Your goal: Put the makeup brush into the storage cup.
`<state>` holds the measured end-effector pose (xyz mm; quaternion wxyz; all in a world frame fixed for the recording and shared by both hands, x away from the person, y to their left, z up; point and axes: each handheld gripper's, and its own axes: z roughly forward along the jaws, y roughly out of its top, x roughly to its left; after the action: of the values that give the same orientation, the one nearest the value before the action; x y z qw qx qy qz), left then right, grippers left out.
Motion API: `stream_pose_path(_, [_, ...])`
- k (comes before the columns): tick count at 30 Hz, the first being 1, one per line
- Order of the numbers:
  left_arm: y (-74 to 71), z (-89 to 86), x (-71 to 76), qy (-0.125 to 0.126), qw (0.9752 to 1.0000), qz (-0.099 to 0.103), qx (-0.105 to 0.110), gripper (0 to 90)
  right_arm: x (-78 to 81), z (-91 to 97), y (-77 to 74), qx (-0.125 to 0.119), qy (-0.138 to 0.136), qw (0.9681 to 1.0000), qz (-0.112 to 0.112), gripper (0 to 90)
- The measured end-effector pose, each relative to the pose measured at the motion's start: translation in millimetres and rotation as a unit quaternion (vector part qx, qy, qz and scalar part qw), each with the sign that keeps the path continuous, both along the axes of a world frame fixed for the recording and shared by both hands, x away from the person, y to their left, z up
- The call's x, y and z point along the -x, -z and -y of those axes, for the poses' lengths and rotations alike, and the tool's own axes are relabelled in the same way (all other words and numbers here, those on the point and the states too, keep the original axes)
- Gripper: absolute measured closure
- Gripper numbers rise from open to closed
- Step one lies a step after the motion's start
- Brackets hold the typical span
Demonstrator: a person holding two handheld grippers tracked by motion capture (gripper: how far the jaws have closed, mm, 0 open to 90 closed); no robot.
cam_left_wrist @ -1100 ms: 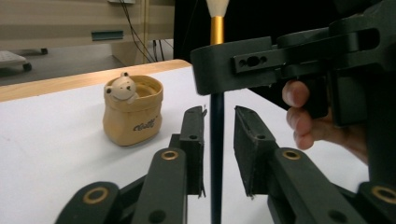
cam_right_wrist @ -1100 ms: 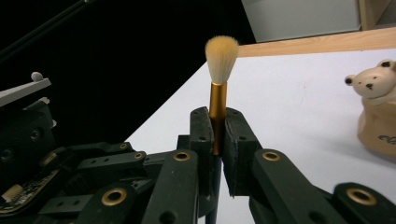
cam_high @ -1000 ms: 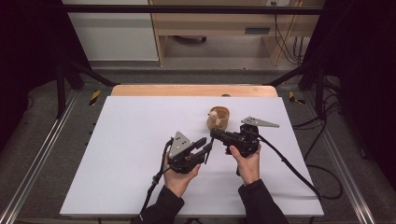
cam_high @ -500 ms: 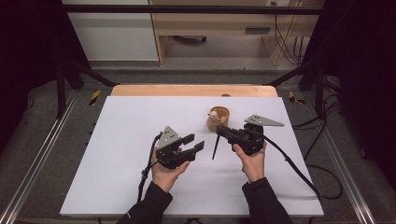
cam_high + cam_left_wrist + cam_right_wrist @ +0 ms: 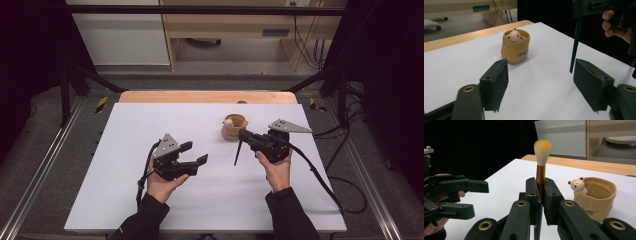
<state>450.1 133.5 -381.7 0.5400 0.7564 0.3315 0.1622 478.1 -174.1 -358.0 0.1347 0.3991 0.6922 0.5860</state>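
A person's right gripper (image 5: pixel 539 195) pinches a brush (image 5: pixel 540 167) by its gold ferrule, jaws closed tight on it, bristles up and the dark handle hanging toward the white table (image 5: pixel 130 150) beside a small tan pot (image 5: pixel 233 127). The left gripper (image 5: pixel 194 153), jaws just opened wide with nothing between them, sits well apart to the left, aimed at the pot.

The brush looks light and stiff along the handle, with a soft tuft that would crush or splay if squeezed; the metal ferrule is the firm place to hold, though smooth enough that it could slip or swing in the pads.

The pot, likely ceramic and breakable, stands upright near the table's far edge. A little bear figure (image 5: pixel 513 35) peeks over its rim; the rest of the inside appears empty, though its floor is not fully in view.
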Motion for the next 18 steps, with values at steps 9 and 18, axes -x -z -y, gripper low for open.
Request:
stream_pose_path(9, [2.5,-23.0,3.7,-0.012,0.9998,0.006,-0.014,20.6,-3.1,8.1,-5.4,0.014,0.009,0.9998,0.011,83.4])
stream_pose_path(18, [6.9,-51.8,7.6,-0.026,0.9995,0.008,-0.014,16.0,-7.8,15.9,-10.0,0.023,0.021,0.9993,0.021,83.4])
